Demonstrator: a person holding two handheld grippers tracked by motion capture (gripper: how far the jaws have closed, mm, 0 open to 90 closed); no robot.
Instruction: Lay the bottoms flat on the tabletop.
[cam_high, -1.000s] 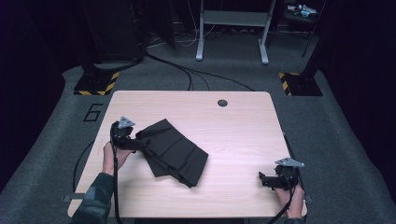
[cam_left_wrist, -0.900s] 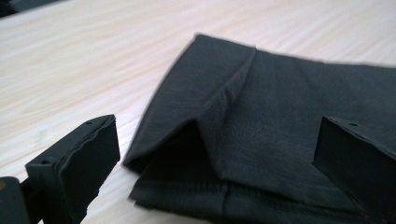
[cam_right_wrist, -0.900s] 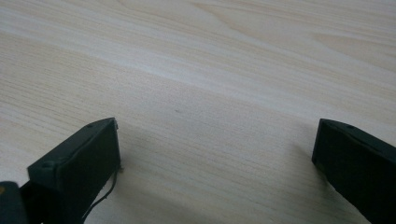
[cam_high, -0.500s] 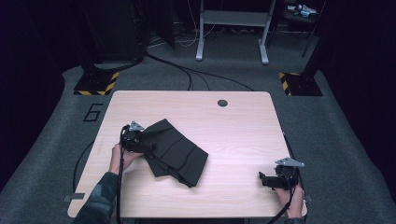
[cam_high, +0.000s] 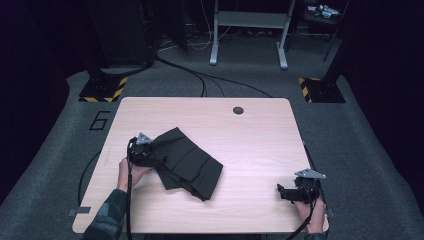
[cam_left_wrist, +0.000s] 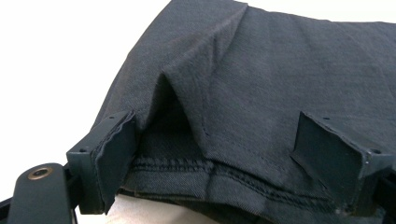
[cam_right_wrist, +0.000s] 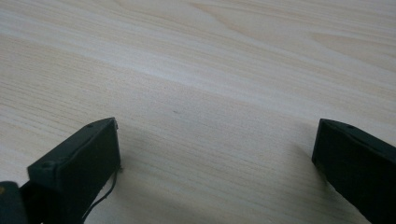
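Closing in on the dark cloth (cam_high: 187, 165), the left gripper (cam_high: 150, 159) now sits right at the garment's left edge, where a second ago it stood just off that edge and a little farther out toward the table's side. In the left gripper view its jaws are spread wide, one on each side of a stitched hem (cam_left_wrist: 205, 175), with the folded fabric pushed in between them but not yet pinched. That reads as the approach being over and the grasp about to start: the hem is lined up in the gap, so squeezing should catch a double layer of cloth. The cloth itself lies folded on the wooden table (cam_high: 260, 135), left of the middle, slanting from the gripper down toward the near edge, and it looks unchanged in shape from the earlier pictures. The right gripper (cam_high: 286, 192) has not moved; it rests low at the near right corner, well apart from the cloth, its jaws standing open over bare wood in the right gripper view. My guess is that it waits until the left has a hold.
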